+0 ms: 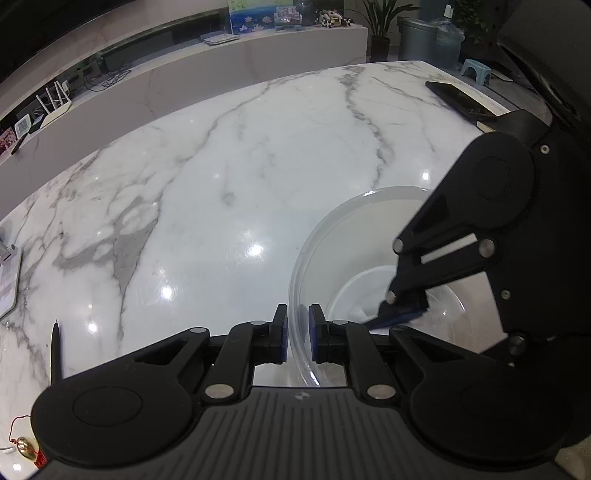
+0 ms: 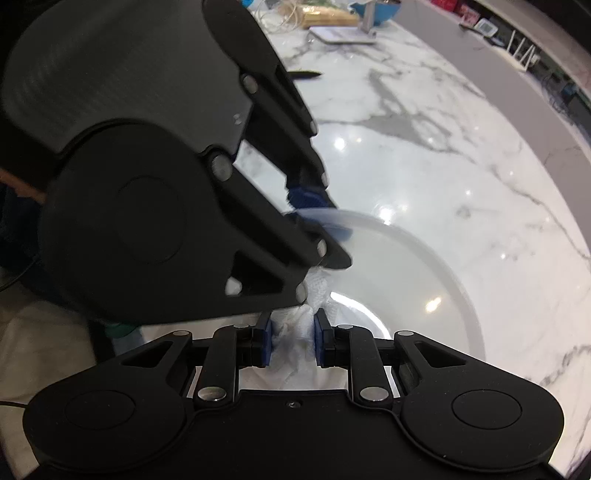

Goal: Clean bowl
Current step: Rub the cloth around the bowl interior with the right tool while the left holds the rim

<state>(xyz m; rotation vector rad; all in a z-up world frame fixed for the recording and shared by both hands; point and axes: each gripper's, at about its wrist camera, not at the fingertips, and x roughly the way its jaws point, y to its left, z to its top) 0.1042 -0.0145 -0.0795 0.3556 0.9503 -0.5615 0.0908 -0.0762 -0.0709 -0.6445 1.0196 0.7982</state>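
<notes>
A translucent plastic bowl (image 1: pixel 332 236) stands on the white marble table (image 1: pixel 229 166). My left gripper (image 1: pixel 298 332) is shut on the bowl's near rim, one blue pad outside the wall and one inside. My right gripper (image 1: pixel 400 315) reaches down into the bowl from the right. In the right wrist view that right gripper (image 2: pixel 293 341) is shut on a crumpled white cloth (image 2: pixel 299 326), which is pressed against the inside of the bowl (image 2: pixel 413 266). The left gripper (image 2: pixel 319 216) shows there at the upper left, clamped on the rim.
A black pen (image 1: pixel 55 347) lies on the table at the left, near a white tablet-like device (image 1: pixel 7 284) and a red charm (image 1: pixel 26 446). A dark phone (image 1: pixel 458 98) sits at the far right edge. A white stand (image 2: pixel 343 35) is at the table's far end.
</notes>
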